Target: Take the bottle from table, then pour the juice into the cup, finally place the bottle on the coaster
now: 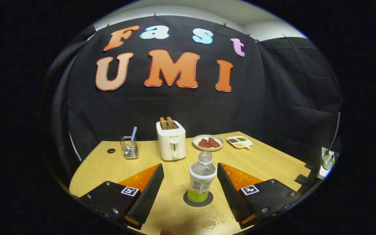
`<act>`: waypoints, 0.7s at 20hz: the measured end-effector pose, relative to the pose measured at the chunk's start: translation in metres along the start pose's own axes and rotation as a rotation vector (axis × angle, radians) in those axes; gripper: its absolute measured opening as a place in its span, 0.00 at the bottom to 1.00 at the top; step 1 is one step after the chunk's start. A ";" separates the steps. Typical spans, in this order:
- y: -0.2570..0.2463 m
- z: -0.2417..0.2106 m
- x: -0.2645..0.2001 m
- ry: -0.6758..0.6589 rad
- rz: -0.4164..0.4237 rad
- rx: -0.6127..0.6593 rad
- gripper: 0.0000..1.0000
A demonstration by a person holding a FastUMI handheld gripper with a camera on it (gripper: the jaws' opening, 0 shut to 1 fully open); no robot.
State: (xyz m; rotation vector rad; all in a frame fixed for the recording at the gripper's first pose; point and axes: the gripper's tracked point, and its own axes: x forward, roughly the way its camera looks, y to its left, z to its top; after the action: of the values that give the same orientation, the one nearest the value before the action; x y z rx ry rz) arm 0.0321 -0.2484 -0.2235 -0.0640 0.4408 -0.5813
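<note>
The bottle (202, 178) is seen standing upright on the round dark coaster (198, 199), its long axis vertical and its uncapped neck pointing straight up. It is made of clear plastic, wrapped by a white and green label, with a little green juice left at the bottom. The hand-held gripper (190, 181) is spread wide and released: its two wedge-shaped fingers are set one on each side of the bottle, neither touching it, and nothing is held. The bottle is placed between the fingertips, nearer the right one. The coaster is laid flat on the pale wood-grain surface (266, 160). Beyond the bottle a boxy white toaster (171, 140) with two slices in its slots is seen, and a round plate (208, 142) just behind the bottle. A few wet drops (208, 224) are seen on the surface nearer than the coaster.
</note>
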 end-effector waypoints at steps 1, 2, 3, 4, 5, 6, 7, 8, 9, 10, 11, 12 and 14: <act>0.011 0.013 -0.012 -0.022 0.031 -0.008 0.97; 0.022 0.025 -0.025 -0.043 0.061 -0.012 0.97; 0.034 0.037 -0.038 -0.065 0.093 -0.008 0.97; 0.047 0.049 -0.052 -0.090 0.126 0.004 0.97; 0.061 0.059 -0.067 -0.105 0.163 0.019 0.97; 0.073 0.067 -0.081 -0.121 0.199 0.035 0.97; 0.083 0.073 -0.095 -0.133 0.230 0.046 0.97; 0.090 0.079 -0.110 -0.146 0.253 0.053 0.97; 0.097 0.085 -0.123 -0.160 0.273 0.055 0.97; 0.101 0.089 -0.135 -0.177 0.290 0.051 0.97; 0.105 0.091 -0.145 -0.194 0.303 0.049 0.97; 0.109 0.094 -0.153 -0.209 0.313 0.051 0.97; 0.116 0.094 -0.168 -0.227 0.345 0.062 0.97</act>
State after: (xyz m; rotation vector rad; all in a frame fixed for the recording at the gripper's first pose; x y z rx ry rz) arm 0.0057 -0.0661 -0.0945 0.0059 0.2055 -0.2438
